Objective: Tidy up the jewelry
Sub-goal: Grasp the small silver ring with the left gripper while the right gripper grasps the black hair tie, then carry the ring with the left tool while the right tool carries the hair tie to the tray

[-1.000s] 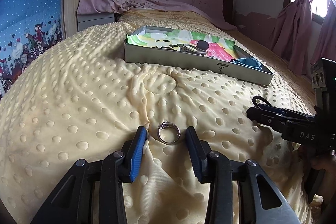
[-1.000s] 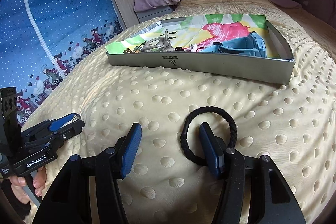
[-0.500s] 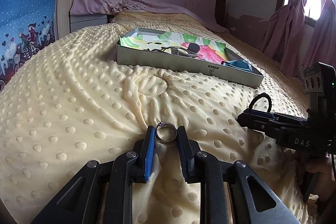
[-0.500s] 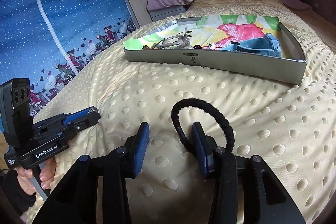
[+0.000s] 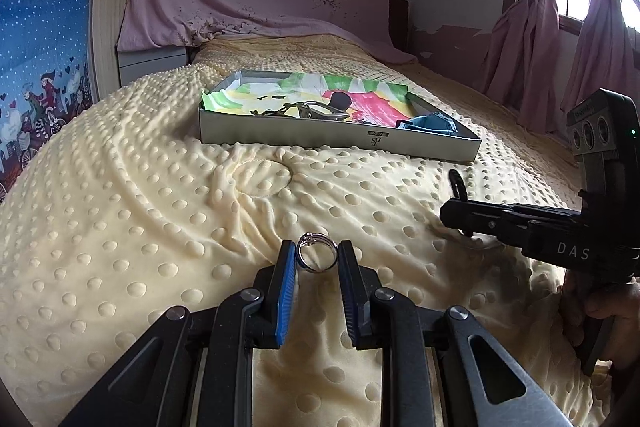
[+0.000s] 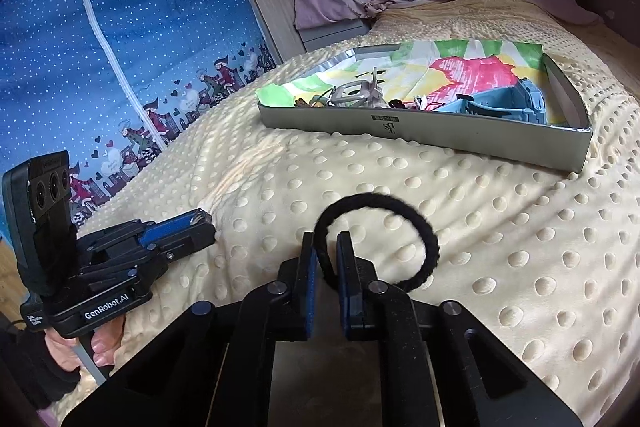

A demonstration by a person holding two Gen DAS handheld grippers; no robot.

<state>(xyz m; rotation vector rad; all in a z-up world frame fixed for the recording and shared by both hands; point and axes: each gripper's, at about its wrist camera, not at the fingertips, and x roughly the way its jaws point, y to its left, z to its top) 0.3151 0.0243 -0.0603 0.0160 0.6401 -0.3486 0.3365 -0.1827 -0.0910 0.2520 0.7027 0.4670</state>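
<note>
Silver ring (image 5: 316, 253) now lifted, jaws tighter.

Black hair tie (image 6: 376, 239), silver ring (image 5: 316, 252)

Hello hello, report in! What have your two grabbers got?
Left gripper shut on ring. Right gripper shut on black hair tie. Gray tray ahead, bedspread path open.

open blanket (image 5: 120, 227) before tongs | box (image 5: 336, 139) wall blocks ahead
</note>
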